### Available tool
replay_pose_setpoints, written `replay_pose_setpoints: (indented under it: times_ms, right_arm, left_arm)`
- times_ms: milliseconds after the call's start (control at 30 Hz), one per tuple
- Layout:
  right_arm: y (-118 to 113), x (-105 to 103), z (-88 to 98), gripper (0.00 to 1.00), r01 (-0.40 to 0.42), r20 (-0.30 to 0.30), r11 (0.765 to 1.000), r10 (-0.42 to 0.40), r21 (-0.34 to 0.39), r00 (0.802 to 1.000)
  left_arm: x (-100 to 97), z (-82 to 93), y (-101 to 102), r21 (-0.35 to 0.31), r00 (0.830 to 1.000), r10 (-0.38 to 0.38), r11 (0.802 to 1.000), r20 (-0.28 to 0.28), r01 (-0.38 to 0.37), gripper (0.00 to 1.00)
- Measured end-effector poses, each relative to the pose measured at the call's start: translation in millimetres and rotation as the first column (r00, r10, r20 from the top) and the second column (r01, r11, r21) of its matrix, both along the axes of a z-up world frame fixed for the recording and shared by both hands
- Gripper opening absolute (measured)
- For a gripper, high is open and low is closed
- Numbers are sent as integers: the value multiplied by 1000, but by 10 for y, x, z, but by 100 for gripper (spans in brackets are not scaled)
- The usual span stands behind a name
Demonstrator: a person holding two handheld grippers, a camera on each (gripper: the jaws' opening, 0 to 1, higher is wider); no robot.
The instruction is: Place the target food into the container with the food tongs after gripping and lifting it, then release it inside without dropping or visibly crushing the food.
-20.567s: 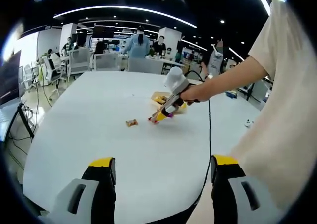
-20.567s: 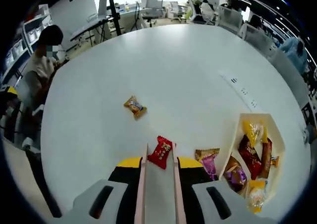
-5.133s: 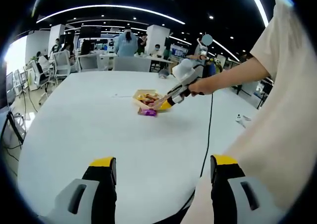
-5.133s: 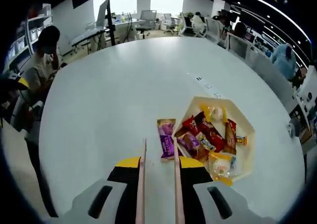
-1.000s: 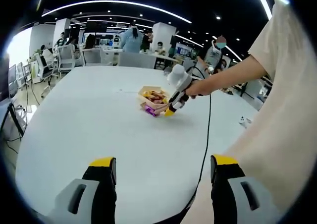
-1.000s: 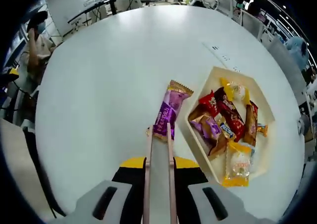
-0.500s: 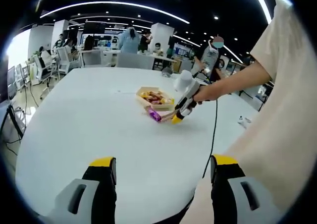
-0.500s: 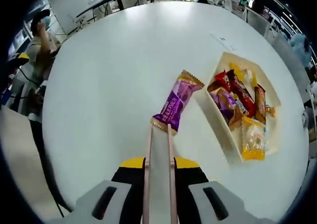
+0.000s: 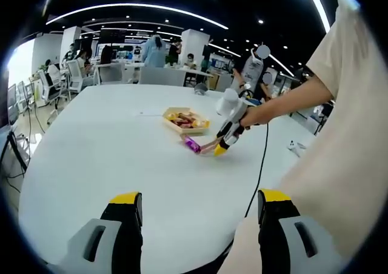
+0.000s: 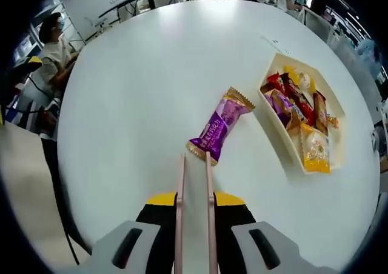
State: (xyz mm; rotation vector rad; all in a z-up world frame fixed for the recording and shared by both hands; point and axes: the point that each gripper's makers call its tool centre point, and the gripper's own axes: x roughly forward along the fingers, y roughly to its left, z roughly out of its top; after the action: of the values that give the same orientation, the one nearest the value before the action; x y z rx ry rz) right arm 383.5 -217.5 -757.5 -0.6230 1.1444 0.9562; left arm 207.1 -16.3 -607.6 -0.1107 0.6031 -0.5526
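Right gripper (image 10: 194, 159), food tongs (image 10: 194, 189) clamped in its jaws, tips pinched on the near edge of a purple snack pack (image 10: 219, 128) beside the container (image 10: 276, 134) on a white table (image 10: 139, 74). Left gripper (image 9: 197, 210) idle, jaws wide apart. Best approach, prob.: lift w/ light squeeze, carry over the rim, let go low inside.

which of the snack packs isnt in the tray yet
The purple snack pack, lying alone on the white table just past the tong tips. The other packs all sit inside the cream tray.
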Motion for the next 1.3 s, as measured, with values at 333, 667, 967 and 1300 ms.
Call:
replay_pose_setpoints:
  times_ms: [333, 667, 967, 1300]
  right_arm:
    - [-218, -141, -17, 21, 25, -14, 1000, -25, -8, 1000]
    - [-133, 70, 244, 20, 64, 65, 997, -67, 47, 996]
    - [130, 263, 292, 21, 47, 51, 998, -50, 45, 997]
    - [253, 311, 202, 21, 86, -41, 996, -85, 12, 996]
  left_arm:
    - [-45, 4, -40, 3, 1000, -19, 1000, 5, 19, 78]
    - [-42, 35, -72, 7, 999, -34, 999, 16, 34, 78]
    - [-55, 45, 10, 2, 1000, -5, 1000, 21, 5, 78]
    - [-50, 2, 137, -15, 999, 42, 999, 15, -42, 77]
